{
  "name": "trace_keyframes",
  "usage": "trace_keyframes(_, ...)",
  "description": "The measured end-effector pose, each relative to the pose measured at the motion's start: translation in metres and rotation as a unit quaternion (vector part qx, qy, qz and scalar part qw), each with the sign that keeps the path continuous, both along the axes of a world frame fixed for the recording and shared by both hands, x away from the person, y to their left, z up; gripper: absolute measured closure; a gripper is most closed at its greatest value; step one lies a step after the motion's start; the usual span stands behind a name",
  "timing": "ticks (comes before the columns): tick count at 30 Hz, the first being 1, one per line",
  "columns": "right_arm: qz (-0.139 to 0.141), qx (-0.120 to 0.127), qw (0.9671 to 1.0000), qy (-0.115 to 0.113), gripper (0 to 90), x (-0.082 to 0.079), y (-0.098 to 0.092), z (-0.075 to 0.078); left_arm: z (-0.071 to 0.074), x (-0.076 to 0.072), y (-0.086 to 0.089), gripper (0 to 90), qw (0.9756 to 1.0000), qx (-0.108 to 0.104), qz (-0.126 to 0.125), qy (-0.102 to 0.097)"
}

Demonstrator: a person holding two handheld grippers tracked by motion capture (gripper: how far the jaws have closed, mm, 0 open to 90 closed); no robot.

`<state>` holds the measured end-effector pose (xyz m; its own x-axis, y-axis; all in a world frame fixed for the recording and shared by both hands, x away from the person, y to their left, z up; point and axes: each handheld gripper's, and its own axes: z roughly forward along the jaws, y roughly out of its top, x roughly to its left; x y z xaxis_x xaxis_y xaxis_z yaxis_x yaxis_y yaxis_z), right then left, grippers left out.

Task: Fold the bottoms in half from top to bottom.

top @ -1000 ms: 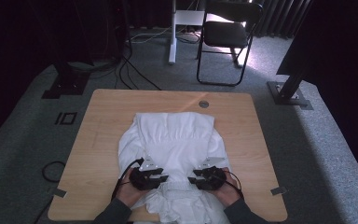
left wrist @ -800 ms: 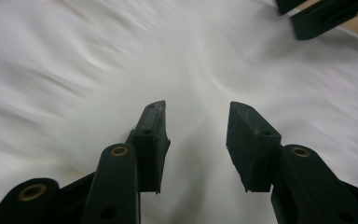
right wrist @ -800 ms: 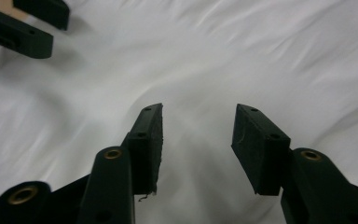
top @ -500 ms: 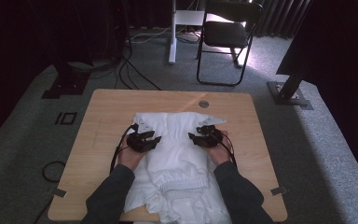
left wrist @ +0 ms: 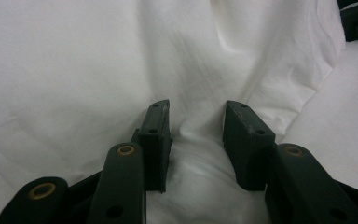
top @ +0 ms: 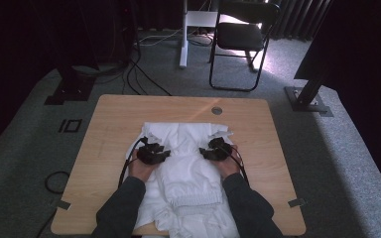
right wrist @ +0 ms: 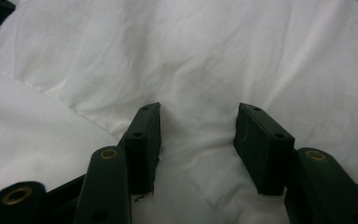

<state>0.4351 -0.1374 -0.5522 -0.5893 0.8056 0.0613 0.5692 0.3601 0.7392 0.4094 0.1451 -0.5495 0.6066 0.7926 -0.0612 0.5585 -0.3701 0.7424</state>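
A white garment [top: 188, 173] lies crumpled on the wooden table [top: 109, 129], its near part folded over toward the far side. My left gripper [top: 164, 154] rests on the garment's left side and my right gripper [top: 203, 152] on its right side, tips facing each other. In the left gripper view the jaws [left wrist: 196, 109] pinch a raised ridge of the white cloth [left wrist: 121, 56] and have just closed a little. In the right gripper view the jaws [right wrist: 198, 112] have just been opening and stand apart over flat cloth [right wrist: 200, 51] without pressing it.
A round grommet [top: 217, 110] sits in the table near its far edge. Beyond the table stand a black chair [top: 243, 34], a white post [top: 183, 34], floor cables [top: 144, 74] and a black stand base [top: 307, 99]. Bare wood flanks the garment on both sides.
Both hands have moved from the near edge toward the far side, carrying the garment's near part over itself, then drawn back a little. The right jaws stand wider.
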Motion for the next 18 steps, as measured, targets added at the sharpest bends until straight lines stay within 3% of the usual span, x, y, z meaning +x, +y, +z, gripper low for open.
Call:
trace_keyframes(3,0.012,-0.005,0.9999,-0.008,50.1,-0.013,-0.002,-0.002,-0.002,-0.016,0.0,62.1,0.9999,-0.01,0.002,-0.002)
trace_keyframes(11,0.03,-0.01,0.9992,-0.022,50.2,-0.046,-0.001,-0.005,0.002,-0.05,0.001,60.0,0.9999,0.002,-0.012,0.007)
trace_keyframes(14,0.031,-0.006,0.9991,-0.029,50.3,-0.052,-0.002,-0.007,0.02,-0.05,0.009,53.1,0.9996,0.008,-0.016,-0.022)
trace_keyframes(15,0.031,-0.003,0.9991,-0.029,50.3,-0.052,-0.002,-0.007,0.03,-0.046,0.016,51.8,0.999,0.01,-0.004,-0.043)
trace_keyframes(18,0.031,0.0,0.9991,-0.03,50.3,-0.052,-0.003,-0.008,0.049,-0.026,0.034,43.5,0.998,-0.014,0.032,-0.052)
